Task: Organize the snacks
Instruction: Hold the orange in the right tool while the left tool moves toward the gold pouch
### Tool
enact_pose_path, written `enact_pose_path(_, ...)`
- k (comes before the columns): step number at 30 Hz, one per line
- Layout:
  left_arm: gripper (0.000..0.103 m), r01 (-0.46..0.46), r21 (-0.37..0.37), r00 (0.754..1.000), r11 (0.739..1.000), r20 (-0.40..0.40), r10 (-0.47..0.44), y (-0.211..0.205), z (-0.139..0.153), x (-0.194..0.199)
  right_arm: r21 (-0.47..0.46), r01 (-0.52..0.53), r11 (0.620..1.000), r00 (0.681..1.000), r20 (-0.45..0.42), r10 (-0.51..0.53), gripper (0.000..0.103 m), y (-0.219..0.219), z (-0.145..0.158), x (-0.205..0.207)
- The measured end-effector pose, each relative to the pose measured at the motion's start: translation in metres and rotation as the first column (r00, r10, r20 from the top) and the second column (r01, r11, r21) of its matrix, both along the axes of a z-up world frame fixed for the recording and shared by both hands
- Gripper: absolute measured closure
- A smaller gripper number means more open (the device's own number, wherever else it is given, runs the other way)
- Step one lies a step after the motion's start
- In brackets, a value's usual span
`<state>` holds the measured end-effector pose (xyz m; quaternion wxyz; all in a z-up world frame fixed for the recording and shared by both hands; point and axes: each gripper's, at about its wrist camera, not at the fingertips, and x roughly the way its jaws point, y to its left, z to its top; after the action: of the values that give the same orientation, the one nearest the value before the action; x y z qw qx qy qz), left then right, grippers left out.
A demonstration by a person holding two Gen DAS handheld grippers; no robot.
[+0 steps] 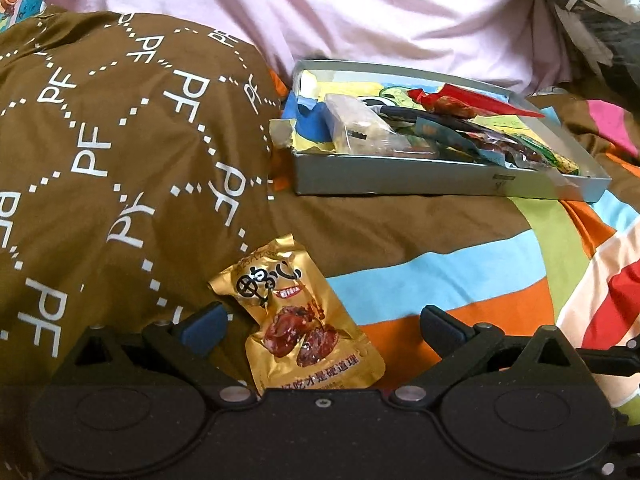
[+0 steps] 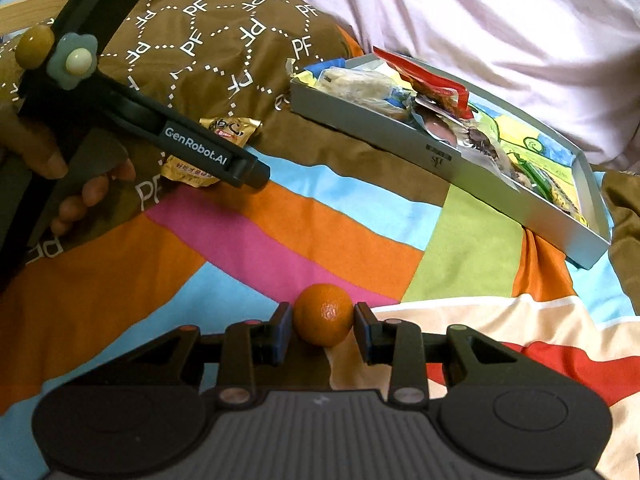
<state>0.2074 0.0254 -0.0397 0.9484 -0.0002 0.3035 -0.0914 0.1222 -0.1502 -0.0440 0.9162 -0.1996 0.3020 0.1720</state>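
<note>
A gold snack packet printed with red dates lies on the bedspread between the wide-apart fingers of my left gripper, which is open and not touching it. In the right wrist view the same packet is partly hidden behind one of the left gripper's fingers. My right gripper is shut on a small orange, with a pad pressed on each side. A shallow grey box further back holds several wrapped snacks.
A brown quilt printed with "PF" rises to the left of the packet. Pink fabric lies behind the box. The bedspread is boldly striped. A hand holds the left gripper's handle.
</note>
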Motion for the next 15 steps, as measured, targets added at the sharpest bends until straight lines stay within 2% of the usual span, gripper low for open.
enact_pose_path(6,0.001,0.007,0.031,1.000,0.999,-0.024,-0.006,-0.0040,-0.0006,0.0075,-0.005,0.001,1.000,1.000,-0.002,-0.001,0.065,0.0013,-0.0013,0.0028)
enact_pose_path(9,0.001,0.017,0.012,0.999,1.000,-0.031,-0.017,-0.0022,-0.0008,0.0088,-0.001,0.000,1.000,1.000,-0.008,0.000,0.065,0.0015,-0.0015,0.0046)
enact_pose_path(15,0.001,0.098,-0.033,0.995,0.995,-0.032,-0.099,-0.0046,-0.0034,0.0060,0.000,-0.005,1.000,1.000,-0.007,0.005,0.065,0.0015,-0.0026,0.0047)
